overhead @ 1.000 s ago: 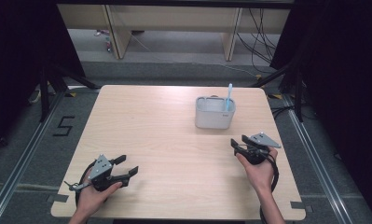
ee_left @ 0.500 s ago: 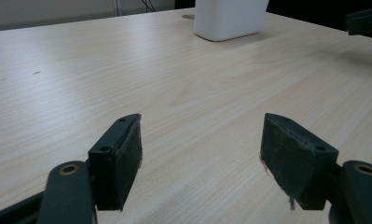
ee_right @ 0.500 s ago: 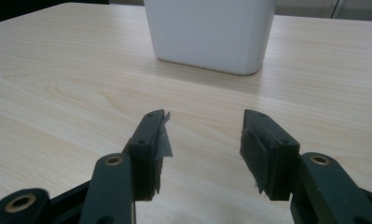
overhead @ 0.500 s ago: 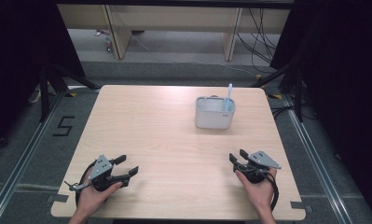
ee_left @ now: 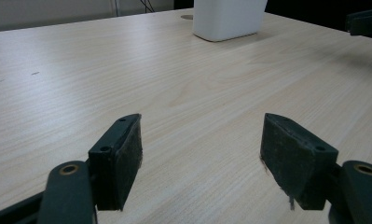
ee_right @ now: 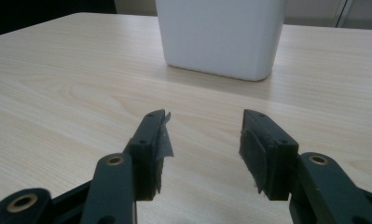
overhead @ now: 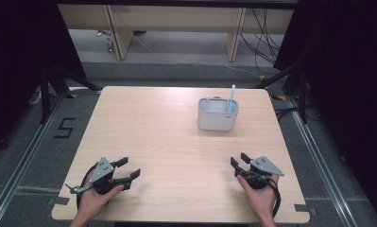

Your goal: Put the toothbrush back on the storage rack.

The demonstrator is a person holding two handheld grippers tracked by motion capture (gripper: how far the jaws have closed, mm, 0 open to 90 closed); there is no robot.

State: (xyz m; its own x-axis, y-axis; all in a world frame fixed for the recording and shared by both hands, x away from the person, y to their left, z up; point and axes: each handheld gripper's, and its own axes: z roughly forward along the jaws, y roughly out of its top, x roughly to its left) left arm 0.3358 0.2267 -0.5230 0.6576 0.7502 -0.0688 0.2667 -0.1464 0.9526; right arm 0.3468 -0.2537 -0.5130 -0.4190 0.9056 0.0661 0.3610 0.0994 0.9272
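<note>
A white rectangular container (overhead: 218, 115) stands on the far right part of the wooden table (overhead: 167, 137), with a light blue stick-like utensil (overhead: 232, 97) upright in it. My left gripper (overhead: 131, 167) rests near the front left edge, open and empty; in the left gripper view its jaws (ee_left: 200, 135) frame bare wood, with the container (ee_left: 228, 18) far ahead. My right gripper (overhead: 238, 159) sits low near the front right, open. Its jaws have just been closing slightly, with nothing between them. In the right gripper view, the right gripper (ee_right: 204, 135) points at the container (ee_right: 221, 35) a short way off.
The table's front edge runs just behind both hands. Dark curtains flank the table, and a floor rail (overhead: 318, 156) runs along the right side. A jaw of the right gripper (ee_left: 365, 21) pokes in at the top right of the left gripper view.
My right hand has come back toward the front edge and sunk closer to the tabletop. The left hand and the container have stayed put.
</note>
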